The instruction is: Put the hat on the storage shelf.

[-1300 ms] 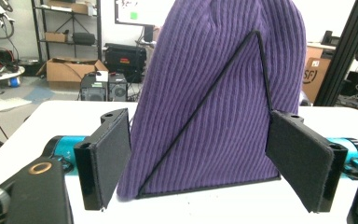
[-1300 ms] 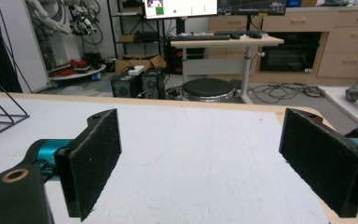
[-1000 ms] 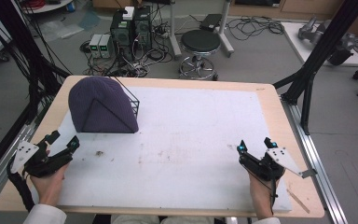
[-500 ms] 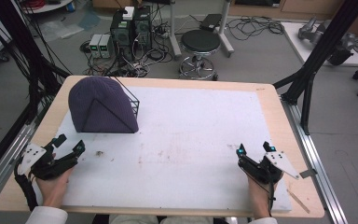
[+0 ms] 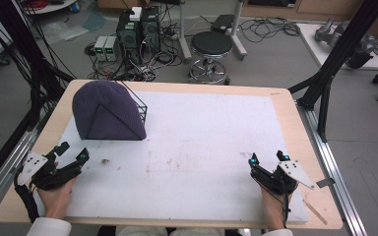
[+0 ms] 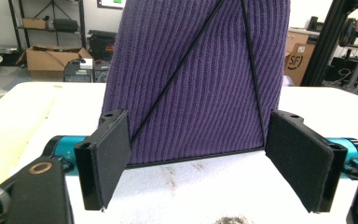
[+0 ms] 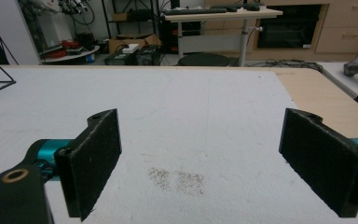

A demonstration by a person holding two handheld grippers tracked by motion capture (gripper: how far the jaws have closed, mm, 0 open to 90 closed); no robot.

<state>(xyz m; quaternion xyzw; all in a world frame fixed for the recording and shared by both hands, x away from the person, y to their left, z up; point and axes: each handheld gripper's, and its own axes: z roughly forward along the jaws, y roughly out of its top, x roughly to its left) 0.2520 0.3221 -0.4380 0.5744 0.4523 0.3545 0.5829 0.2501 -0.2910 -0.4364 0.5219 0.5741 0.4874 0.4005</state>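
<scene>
Left gripper (image 5: 72, 154): one, held in the person's left hand (image 5: 54, 194) at the near left corner of the table; its two jaws stand spread wide with nothing between them, aimed toward the hat.
Left gripper, own view (image 6: 198, 158): two black pads (image 6: 114, 151) frame the lower edge of the hat, apart from it.
Right gripper (image 5: 268, 158): one, in the right hand (image 5: 271, 209) at the near right; jaws likewise spread and empty over bare mat, as seen in its own view (image 7: 223, 156).
Purple knit hat (image 5: 106, 112): one, draped over a black wire frame (image 5: 139, 104), at the far left of the mat.
White mat (image 5: 206, 147): one, covering most of the wooden table (image 5: 302, 142).
Stains (image 7: 176, 179): two faint speckled patches ahead of the right gripper; one dark smudge (image 5: 104, 161) near the left gripper.
Background floor: one round stool (image 5: 211, 46); several computer cases (image 5: 139, 27).
</scene>
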